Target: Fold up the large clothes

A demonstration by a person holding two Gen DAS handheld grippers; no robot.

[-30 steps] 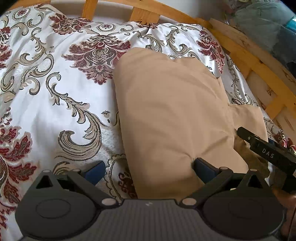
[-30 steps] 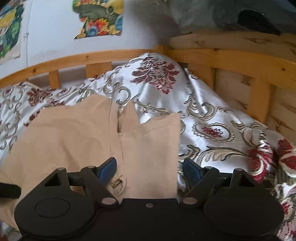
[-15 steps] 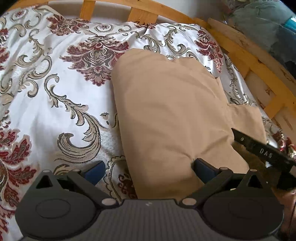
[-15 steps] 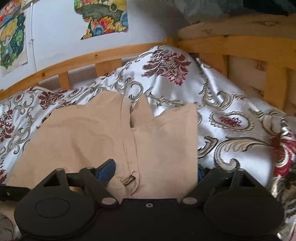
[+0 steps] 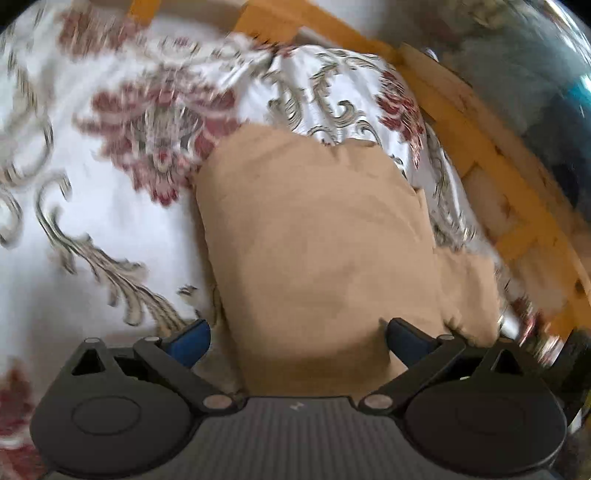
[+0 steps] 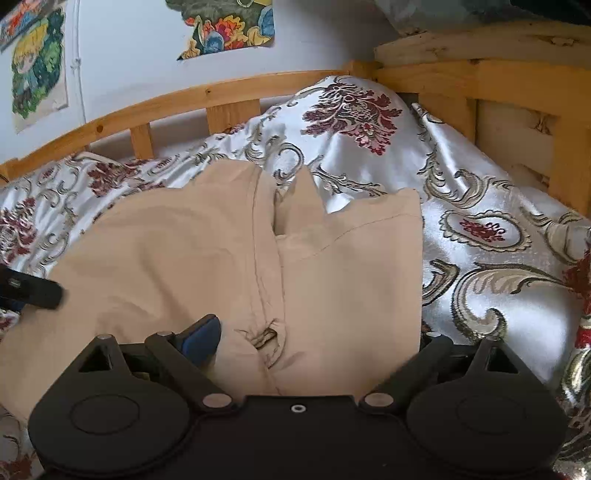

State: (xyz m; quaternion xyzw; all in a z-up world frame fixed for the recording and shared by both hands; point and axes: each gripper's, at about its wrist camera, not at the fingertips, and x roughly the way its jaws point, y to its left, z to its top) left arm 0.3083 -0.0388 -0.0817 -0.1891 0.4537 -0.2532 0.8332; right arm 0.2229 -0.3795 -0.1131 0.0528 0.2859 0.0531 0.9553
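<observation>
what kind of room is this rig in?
Most likely a bedroom in a home. The tan garment lies on a bed with a floral satin cover, a wooden bed rail runs around it, and colourful posters hang on the wall behind.

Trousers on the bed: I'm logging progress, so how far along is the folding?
Done: the tan trousers lie doubled into a compact slab on the bedspread. In hand: nothing; both claws, left and right, stand open over them, the right having just widened. Left: probably another fold.
</observation>
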